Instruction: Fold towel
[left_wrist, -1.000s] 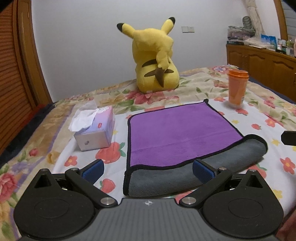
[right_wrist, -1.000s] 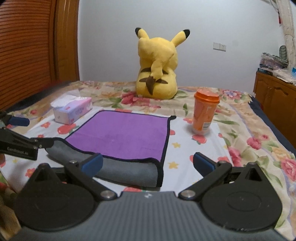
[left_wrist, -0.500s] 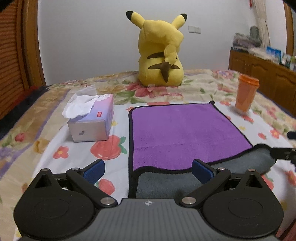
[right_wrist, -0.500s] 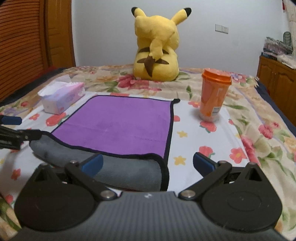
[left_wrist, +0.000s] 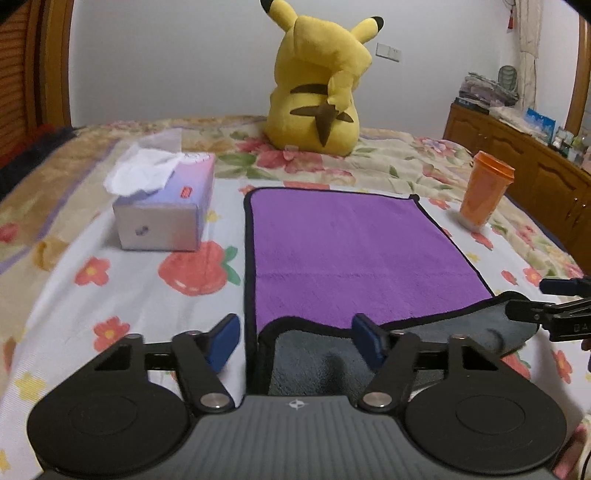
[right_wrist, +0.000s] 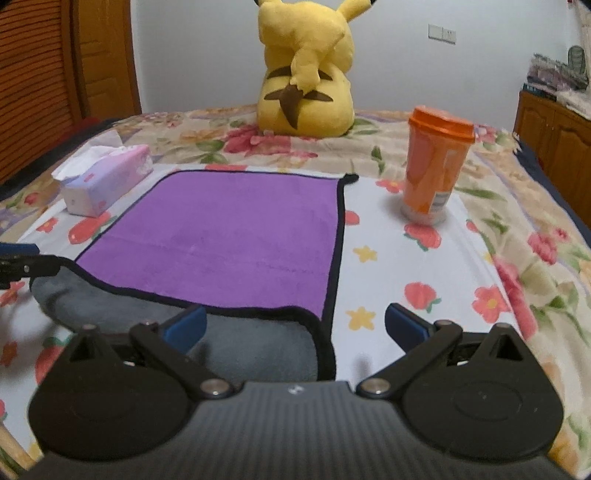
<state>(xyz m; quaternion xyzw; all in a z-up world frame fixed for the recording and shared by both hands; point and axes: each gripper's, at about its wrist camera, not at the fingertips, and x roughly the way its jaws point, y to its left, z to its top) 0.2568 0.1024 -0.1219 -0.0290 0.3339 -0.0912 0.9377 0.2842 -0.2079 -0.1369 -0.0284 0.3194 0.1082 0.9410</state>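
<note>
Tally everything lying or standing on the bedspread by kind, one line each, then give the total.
Towel, purple with its grey near edge turned over: 1
Tissue box: 1
Orange cup with lid: 1
Yellow plush toy: 1
Total: 4

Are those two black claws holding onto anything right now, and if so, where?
Nothing is held. The left gripper and right gripper are both open, each straddling a near corner of the towel where its grey underside is turned up.
</note>
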